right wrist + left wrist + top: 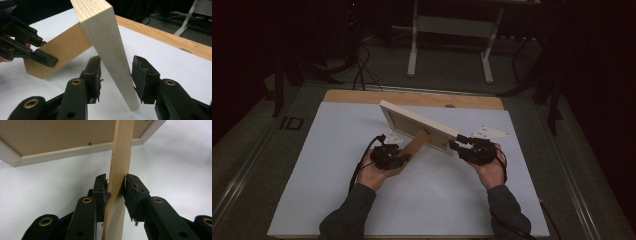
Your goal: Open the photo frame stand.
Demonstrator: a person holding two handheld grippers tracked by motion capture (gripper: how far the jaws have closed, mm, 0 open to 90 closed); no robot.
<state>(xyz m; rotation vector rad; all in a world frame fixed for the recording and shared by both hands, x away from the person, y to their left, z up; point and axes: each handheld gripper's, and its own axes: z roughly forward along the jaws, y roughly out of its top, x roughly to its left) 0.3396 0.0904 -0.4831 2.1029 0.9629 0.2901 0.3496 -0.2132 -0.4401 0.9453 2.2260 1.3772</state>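
Now the picture frame (417, 121) is standing tilted on the white table mat (327, 165), its back toward the person, with its brown fold-out stand (414, 142) sticking out from that back. Left of the frame's near corner, the left gripper (399, 159) is clamping the stand's edge between both pads (103, 192). At that near corner, the right gripper (458, 145) is straddling the frame's pale edge (113, 60), its jaws standing slightly apart from the wood on both sides.

Counter (337, 95), wooden top, far edge bare. White sheet (437, 200) spread over most of it. On sheet: picture frame (412, 122), propped; two small white plates (489, 132).
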